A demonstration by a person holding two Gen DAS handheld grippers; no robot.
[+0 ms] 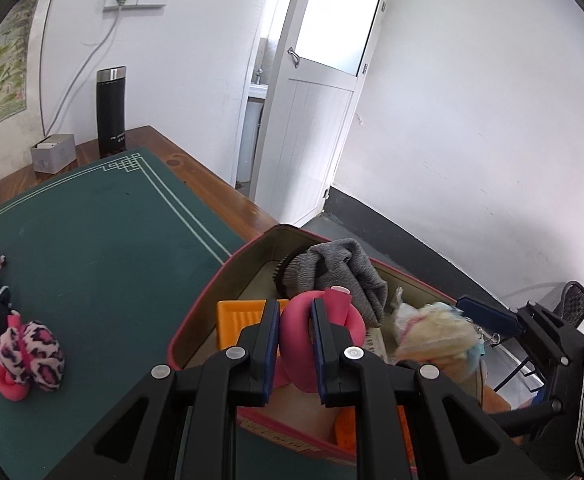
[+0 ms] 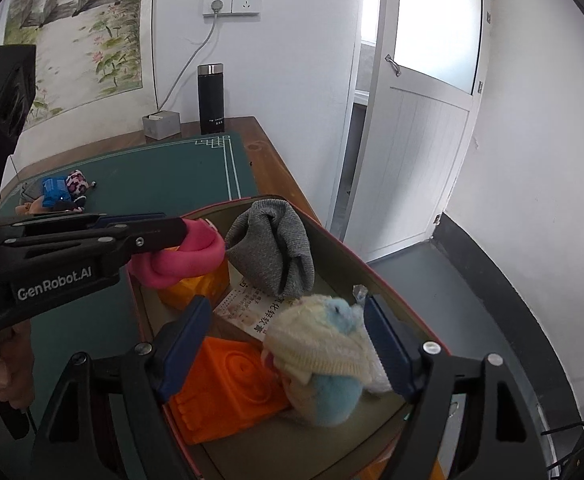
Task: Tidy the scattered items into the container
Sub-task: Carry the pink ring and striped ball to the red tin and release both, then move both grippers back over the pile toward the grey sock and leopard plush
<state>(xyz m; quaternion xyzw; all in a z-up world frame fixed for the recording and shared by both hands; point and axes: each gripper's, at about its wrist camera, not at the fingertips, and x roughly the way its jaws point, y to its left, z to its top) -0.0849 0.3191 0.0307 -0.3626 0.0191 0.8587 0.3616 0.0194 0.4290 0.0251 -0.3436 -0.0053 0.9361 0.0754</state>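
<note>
A pink knot [image 1: 298, 344] is being clamped by the left gripper [image 1: 296, 338] over the container [image 2: 372, 276]; the right gripper [image 2: 287, 344] is being held apart; far-left bench [image 1: 227, 196], green mat [image 1: 103, 232].

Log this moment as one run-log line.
left gripper: shut on pink knotted roll, over container | right gripper: open around fluffy toy

A plain room in a home: a wooden tabletop [image 2: 275, 168] under a green mat [image 1: 103, 236], a flower painting [image 2: 79, 32], wall sockets [image 2: 231, 2], a half-glazed white door [image 2: 424, 120].
</note>
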